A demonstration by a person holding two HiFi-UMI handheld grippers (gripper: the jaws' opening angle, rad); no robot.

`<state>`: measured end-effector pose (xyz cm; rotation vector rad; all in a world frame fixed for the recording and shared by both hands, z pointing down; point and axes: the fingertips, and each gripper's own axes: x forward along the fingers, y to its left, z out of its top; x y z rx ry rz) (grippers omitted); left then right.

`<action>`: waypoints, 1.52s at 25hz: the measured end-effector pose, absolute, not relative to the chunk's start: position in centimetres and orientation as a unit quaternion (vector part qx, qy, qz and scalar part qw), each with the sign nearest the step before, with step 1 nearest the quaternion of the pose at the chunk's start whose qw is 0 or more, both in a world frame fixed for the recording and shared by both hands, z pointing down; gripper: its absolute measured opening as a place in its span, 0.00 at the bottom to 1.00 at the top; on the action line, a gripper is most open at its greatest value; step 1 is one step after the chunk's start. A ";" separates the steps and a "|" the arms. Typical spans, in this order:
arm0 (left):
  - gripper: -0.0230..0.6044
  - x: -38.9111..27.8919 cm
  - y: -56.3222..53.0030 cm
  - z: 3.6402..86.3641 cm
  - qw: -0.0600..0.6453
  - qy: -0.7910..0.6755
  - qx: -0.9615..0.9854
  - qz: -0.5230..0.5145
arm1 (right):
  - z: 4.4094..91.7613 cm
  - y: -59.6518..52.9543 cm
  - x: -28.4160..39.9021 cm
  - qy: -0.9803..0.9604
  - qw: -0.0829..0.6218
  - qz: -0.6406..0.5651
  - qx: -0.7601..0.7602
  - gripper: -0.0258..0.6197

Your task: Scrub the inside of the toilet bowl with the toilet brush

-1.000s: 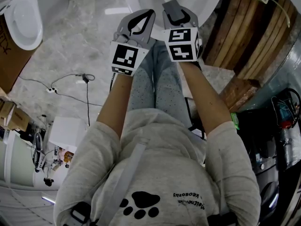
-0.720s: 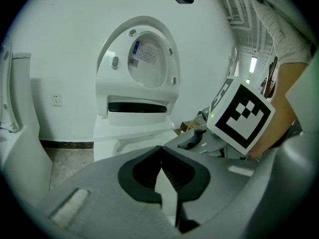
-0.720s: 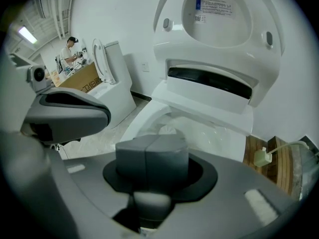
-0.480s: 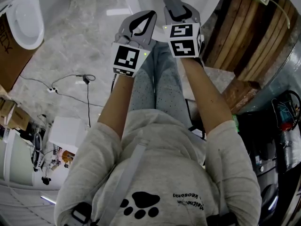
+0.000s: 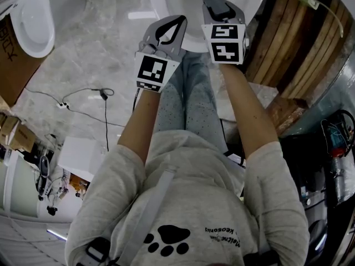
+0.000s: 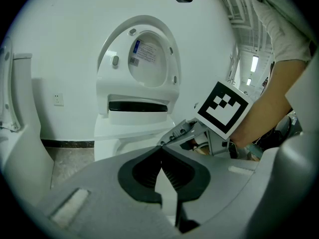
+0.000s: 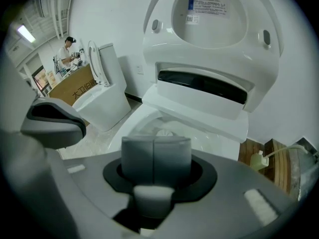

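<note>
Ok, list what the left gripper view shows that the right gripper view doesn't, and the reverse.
Only the left gripper view: the right gripper with its marker cube, and the person's forearm.
Only the right gripper view: the bowl's inside, a second toilet, a cardboard box, wooden planks.
Both: the toilet's raised lid against the white wall.
</note>
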<state>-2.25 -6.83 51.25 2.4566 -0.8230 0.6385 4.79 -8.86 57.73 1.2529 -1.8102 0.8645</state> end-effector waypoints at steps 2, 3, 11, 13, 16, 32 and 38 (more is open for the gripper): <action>0.02 -2.2 -7.0 51.2 0.234 -0.300 0.895 0.232 | 57.7 -9.3 5.3 -0.707 0.378 0.337 0.494 0.28; 0.02 -2.1 -7.1 51.2 0.233 -0.300 0.896 0.231 | 57.6 -9.5 5.5 -0.706 0.378 0.336 0.496 0.28; 0.02 -1.1 -6.8 51.1 0.232 -0.296 0.897 0.231 | 57.4 -9.9 8.0 -0.698 0.370 0.338 0.512 0.28; 0.02 -0.9 -6.7 51.0 0.230 -0.294 0.898 0.232 | 57.4 -9.9 8.4 -0.696 0.367 0.340 0.515 0.28; 0.02 -0.7 -6.7 51.0 0.228 -0.292 0.900 0.231 | 57.5 -10.0 9.1 -0.695 0.368 0.335 0.518 0.28; 0.02 1.2 -6.7 50.8 0.218 -0.283 0.906 0.229 | 57.6 -9.3 12.4 -0.674 0.363 0.341 0.545 0.28; 0.02 2.0 -6.6 50.6 0.214 -0.277 0.909 0.227 | 57.7 -8.6 14.4 -0.659 0.364 0.343 0.562 0.28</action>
